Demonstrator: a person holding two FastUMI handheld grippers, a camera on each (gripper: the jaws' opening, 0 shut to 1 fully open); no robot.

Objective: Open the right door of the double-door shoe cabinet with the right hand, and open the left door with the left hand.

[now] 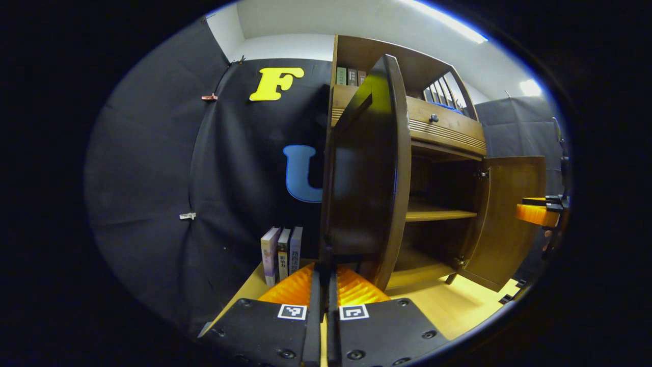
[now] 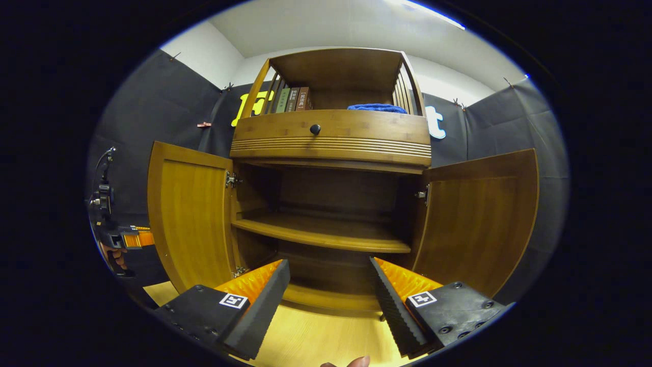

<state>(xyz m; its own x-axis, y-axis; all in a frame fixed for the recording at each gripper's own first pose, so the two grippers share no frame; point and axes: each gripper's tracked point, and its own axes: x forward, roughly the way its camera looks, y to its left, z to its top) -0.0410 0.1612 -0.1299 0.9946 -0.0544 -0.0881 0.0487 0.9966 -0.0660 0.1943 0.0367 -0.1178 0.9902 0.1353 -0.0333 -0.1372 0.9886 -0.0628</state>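
Both doors stand wide: left door (image 2: 191, 219) at nine o'clock, right door (image 2: 476, 224) at three. Our right gripper (image 2: 330, 290) gapes empty. Left gripper (image 1: 324, 285) is closed at the door's edge (image 1: 395, 168); we should loosen gently, then back off without nudging it.

you've got two doors (image 2: 191, 219) (image 2: 473, 219) at frame left and right, three books (image 1: 281, 253) at lower centre, one drawer knob (image 2: 315, 129).
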